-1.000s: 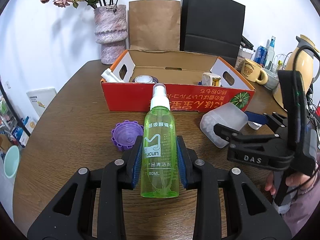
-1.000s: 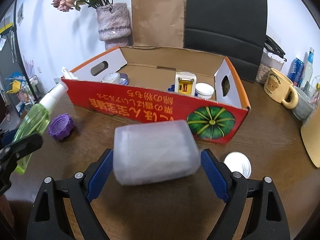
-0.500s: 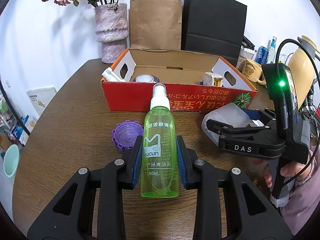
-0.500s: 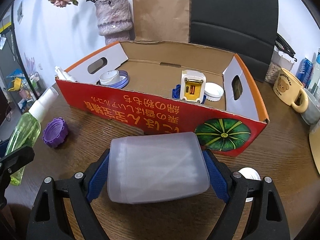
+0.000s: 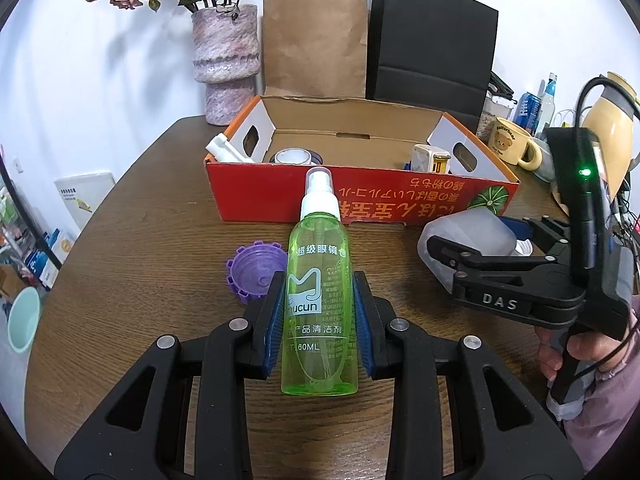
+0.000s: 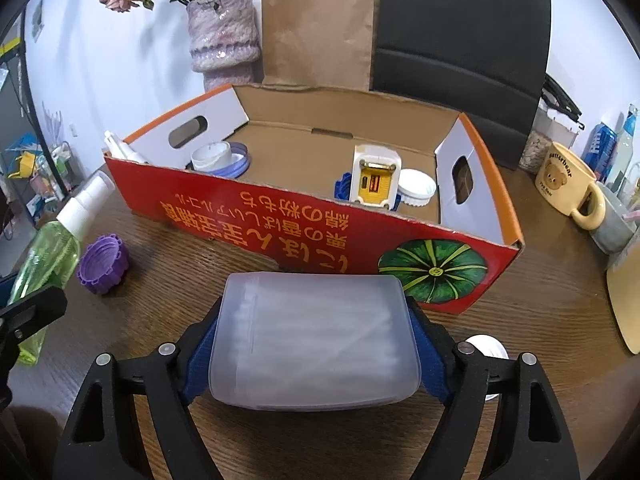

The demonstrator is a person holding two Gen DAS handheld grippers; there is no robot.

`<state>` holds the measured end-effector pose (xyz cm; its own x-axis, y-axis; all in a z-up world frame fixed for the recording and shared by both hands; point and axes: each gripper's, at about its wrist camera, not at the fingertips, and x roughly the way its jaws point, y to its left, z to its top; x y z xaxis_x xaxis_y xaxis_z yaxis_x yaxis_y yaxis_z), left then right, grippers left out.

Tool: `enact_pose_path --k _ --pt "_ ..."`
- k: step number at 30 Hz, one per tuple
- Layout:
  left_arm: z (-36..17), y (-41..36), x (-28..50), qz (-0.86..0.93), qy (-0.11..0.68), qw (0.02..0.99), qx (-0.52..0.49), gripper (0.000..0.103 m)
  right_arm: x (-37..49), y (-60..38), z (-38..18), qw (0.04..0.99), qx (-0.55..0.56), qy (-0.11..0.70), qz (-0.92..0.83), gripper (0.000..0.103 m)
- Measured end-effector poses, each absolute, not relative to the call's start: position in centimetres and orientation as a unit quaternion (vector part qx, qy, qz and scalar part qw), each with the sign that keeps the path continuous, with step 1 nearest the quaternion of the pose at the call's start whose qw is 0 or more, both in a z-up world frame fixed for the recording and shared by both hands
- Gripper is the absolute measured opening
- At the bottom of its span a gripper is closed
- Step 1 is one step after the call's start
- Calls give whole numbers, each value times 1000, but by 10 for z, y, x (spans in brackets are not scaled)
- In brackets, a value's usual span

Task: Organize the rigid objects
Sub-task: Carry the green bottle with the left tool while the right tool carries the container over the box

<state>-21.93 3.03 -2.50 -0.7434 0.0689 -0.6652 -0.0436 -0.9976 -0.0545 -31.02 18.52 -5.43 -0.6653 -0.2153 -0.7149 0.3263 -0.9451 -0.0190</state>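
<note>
Nearest us, a dark wood-grain surface [image 5: 132, 280] carries the scene. Our left claw [image 5: 319, 312] grips a green spray bottle [image 5: 319, 300] by its middle, blue pads pressed to both sides, nozzle pointing away toward the box. A purple ridged cap [image 5: 254, 274] lies on the surface just left of the bottle. Our right claw [image 6: 316, 344] straddles a frosted plastic container [image 6: 314, 340], its jaws closing on the container's two ends, blue pads at both sides; a hand [image 5: 560, 354] holds its handle. A white lid [image 6: 486, 350] lies on the surface beside that claw. Beyond stands an open red cardboard box [image 6: 304, 224] printed with a green pumpkin; inside we see a white-and-yellow item [image 6: 374, 180], a round white lid [image 6: 416, 188] and a roll of tape [image 6: 218, 158]. A bear mug [image 6: 566, 182] sits to the right. Farthest back, against the white wall, stand a vase of dried flowers [image 5: 224, 60], a brown paper bag [image 5: 316, 44] and a black bag [image 5: 432, 40].
</note>
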Motion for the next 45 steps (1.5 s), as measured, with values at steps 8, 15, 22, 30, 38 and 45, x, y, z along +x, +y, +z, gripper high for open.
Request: enact_pose_path --k 8,15,22,30,38,45 --pt "-21 31 -223 935 -18 23 -353 27 -297 190 -34 153 349 64 -922 86" --pt "-12 31 -227 938 -18 18 -345 27 -291 194 -17 154 327 53 -931 86" --pt "4 33 -236 943 -20 17 -332 27 -290 199 -1 151 307 39 -939 86" --pt "25 37 -251 951 -27 17 -308 27 -297 204 18 140 284 26 -948 86" --pt "35 39 -269 954 -39 16 -296 27 -310 207 31 136 270 13 -953 86" --pt "39 41 -288 957 -45 15 -288 27 -325 204 34 136 265 10 -955 86"
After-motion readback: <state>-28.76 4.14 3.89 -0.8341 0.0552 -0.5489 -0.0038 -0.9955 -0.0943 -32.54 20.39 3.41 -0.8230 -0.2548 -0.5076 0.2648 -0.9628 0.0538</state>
